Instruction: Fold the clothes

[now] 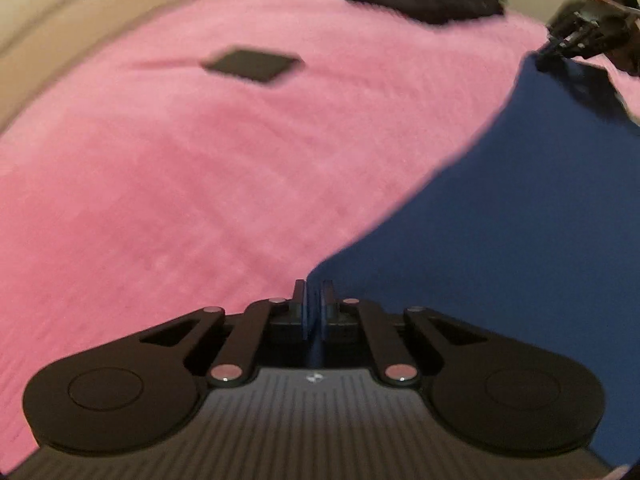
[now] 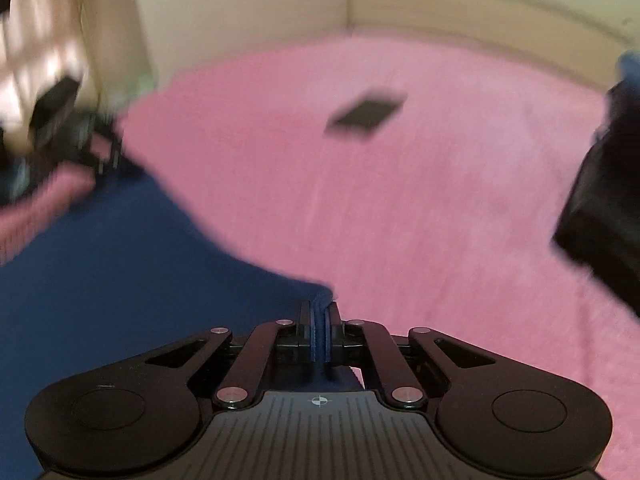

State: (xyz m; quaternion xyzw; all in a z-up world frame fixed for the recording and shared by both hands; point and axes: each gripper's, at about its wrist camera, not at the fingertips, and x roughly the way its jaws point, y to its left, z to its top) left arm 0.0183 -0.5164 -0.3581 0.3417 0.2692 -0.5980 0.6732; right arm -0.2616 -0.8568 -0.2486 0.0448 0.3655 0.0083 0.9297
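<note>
You have only begun: your left gripper (image 1: 316, 300) and right gripper (image 2: 320, 320) each pinch an edge of the blue garment (image 1: 520, 240), spread near on the pink blanket (image 1: 200, 180), still unfolded.

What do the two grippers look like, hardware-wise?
Both match. Left gripper and right gripper: matte black linkage arms with silver pivot pins, round black lobes on either side, blue pads on slim fingers, and a ribbed grey base bearing a small crosshair mark. No cables or sleeves visible.
</note>
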